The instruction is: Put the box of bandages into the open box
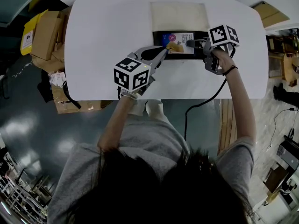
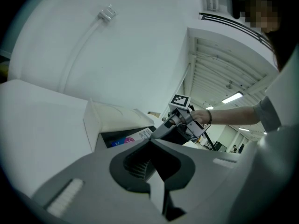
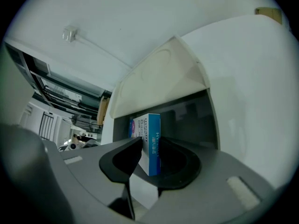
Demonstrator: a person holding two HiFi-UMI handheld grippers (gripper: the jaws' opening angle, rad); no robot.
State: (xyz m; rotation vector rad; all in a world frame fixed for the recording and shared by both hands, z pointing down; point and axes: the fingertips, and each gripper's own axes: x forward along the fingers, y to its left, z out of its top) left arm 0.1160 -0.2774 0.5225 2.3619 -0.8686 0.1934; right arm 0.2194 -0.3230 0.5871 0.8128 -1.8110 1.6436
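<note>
On the white table [image 1: 103, 41] lies an open box [image 1: 158, 36] with a black inside and its beige lid [image 1: 179, 17] folded back. The blue-and-white bandage box [image 1: 181, 37] stands on edge inside it. My right gripper [image 1: 190, 43] reaches in from the right. In the right gripper view the bandage box [image 3: 152, 127] sits between the jaws of that gripper [image 3: 150, 141], which stand slightly apart around it. My left gripper [image 1: 166, 50] points at the open box's near edge from the left. Its fingers [image 2: 150, 142] meet at the tip with nothing between them.
Cardboard boxes [image 1: 46, 31] and a yellow package [image 1: 28, 34] are piled on the floor left of the table. More cardboard [image 1: 266, 10] lies at the upper right. A black cable [image 1: 205, 99] hangs over the table's near edge from the right gripper.
</note>
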